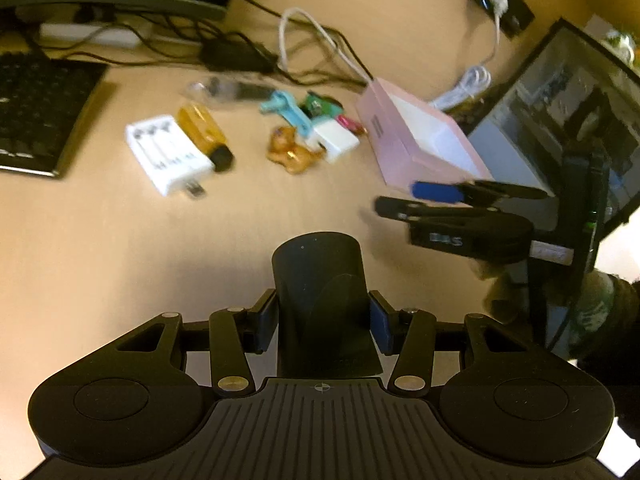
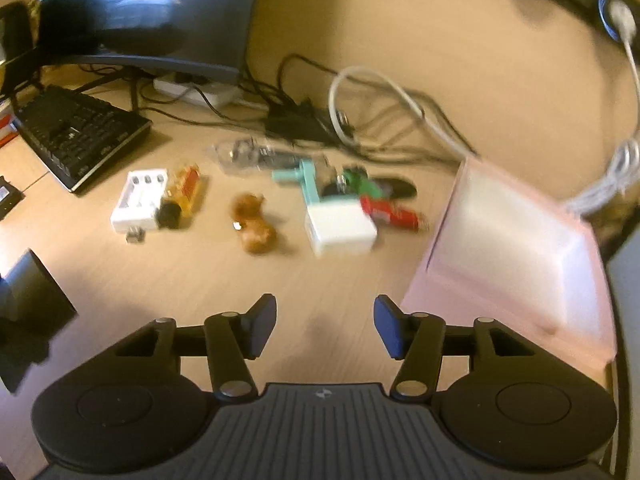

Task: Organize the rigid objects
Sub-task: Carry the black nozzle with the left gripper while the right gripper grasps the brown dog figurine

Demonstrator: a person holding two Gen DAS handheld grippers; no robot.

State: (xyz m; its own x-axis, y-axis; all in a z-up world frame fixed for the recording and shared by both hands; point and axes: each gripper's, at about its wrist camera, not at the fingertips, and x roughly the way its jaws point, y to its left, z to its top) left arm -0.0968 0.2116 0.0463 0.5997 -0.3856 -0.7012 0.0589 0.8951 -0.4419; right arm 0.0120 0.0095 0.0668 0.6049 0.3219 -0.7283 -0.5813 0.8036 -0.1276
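**Left gripper clamps a dark cup; right gripper open over the table**

The left gripper (image 1: 323,322) is closed on a dark cylindrical cup (image 1: 320,280), its blue pads pressed against both sides of the cup, above the wooden table (image 1: 120,260). Ahead and to its left lies a black keyboard (image 1: 36,108). Further right, ahead of the fingers, a white battery charger (image 1: 168,154) lies touching an amber bottle (image 1: 204,134) with a black cap. Then come a brown figurine (image 1: 292,152), a teal plastic piece (image 1: 286,110), a white adapter block (image 1: 335,141) and a green item (image 1: 320,105), all close together. To the right of these stands an open pink box (image 1: 416,140) with a white inside. The right gripper (image 1: 404,200) shows at the right side of the left wrist view, near the box.

In the right wrist view, the right gripper (image 2: 325,326) has its jaws spread wide with nothing between them. The small things lie ahead of it; the pink box (image 2: 512,248) is just to its right. The pictures are blurred.
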